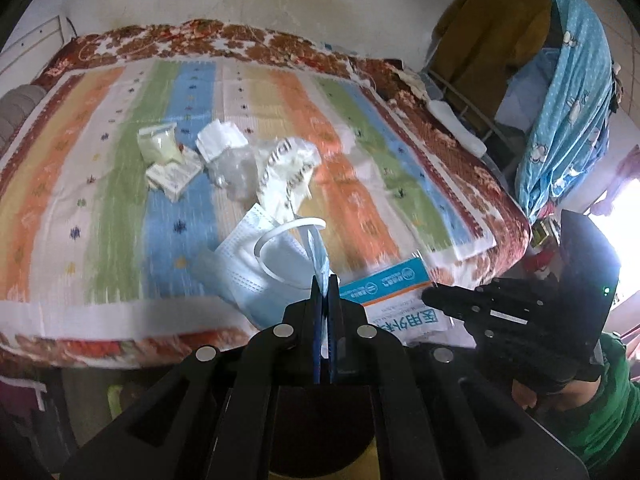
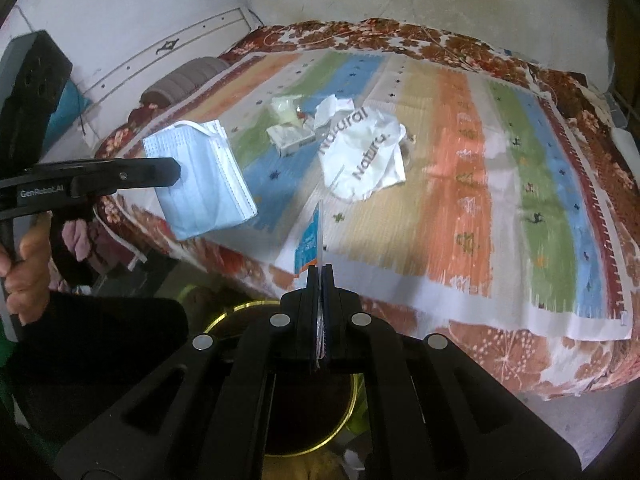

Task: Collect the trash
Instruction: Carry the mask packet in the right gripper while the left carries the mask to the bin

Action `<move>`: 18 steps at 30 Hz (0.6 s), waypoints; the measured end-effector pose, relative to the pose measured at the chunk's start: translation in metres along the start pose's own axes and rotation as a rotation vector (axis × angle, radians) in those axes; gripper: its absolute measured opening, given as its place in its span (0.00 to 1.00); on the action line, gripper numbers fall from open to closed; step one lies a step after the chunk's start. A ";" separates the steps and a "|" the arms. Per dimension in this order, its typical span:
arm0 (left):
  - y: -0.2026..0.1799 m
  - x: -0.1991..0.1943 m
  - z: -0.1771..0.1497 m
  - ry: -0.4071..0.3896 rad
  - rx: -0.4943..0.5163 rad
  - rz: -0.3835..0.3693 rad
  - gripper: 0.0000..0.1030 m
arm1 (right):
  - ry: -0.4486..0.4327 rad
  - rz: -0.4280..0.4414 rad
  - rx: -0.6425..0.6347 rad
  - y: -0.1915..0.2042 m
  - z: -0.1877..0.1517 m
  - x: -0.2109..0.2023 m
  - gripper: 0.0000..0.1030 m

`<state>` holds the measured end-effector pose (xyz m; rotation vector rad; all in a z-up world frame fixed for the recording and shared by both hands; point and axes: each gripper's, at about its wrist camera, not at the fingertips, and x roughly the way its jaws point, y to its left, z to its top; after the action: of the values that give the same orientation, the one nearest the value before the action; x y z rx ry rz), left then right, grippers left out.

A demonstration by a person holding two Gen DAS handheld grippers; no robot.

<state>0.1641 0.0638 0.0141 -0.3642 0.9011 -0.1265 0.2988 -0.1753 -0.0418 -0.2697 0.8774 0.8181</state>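
Note:
My left gripper (image 1: 325, 280) is shut on a pale blue face mask (image 1: 256, 268), which hangs over the bed's near edge. From the right wrist view, the same left gripper (image 2: 178, 170) pinches the mask (image 2: 204, 184) by one side. My right gripper (image 2: 320, 270) is shut on a flat blue-and-white mask packet (image 2: 310, 240), seen edge-on. That right gripper (image 1: 427, 297) and packet (image 1: 386, 282) also show in the left wrist view. A dark bin with a gold rim (image 2: 256, 304) stands below the grippers. More trash lies on the bed: a crumpled white "Natural" bag (image 2: 362, 156), a tissue (image 1: 220, 140) and a small box (image 1: 174, 174).
The bed carries a striped blanket (image 1: 100, 200) over a red floral quilt (image 2: 500, 352). A rack with a brown jacket (image 1: 492, 32) and a blue cloth (image 1: 568, 100) stands right of the bed. A grey pillow (image 2: 188, 76) lies by the wall. A person's hand (image 2: 24, 264) grips the left handle.

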 end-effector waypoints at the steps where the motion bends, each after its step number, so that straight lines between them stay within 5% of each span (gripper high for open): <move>1: -0.001 0.002 -0.004 0.010 -0.005 0.002 0.01 | 0.008 0.001 0.005 0.001 -0.004 0.000 0.01; 7: -0.004 0.011 -0.027 0.099 -0.016 0.098 0.01 | 0.044 -0.024 0.013 0.007 -0.024 0.004 0.01; 18: 0.002 0.056 -0.059 0.310 -0.107 0.079 0.01 | 0.176 0.015 0.078 0.008 -0.048 0.034 0.01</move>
<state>0.1520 0.0362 -0.0616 -0.4150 1.2307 -0.0626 0.2780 -0.1769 -0.0971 -0.2700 1.0751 0.7804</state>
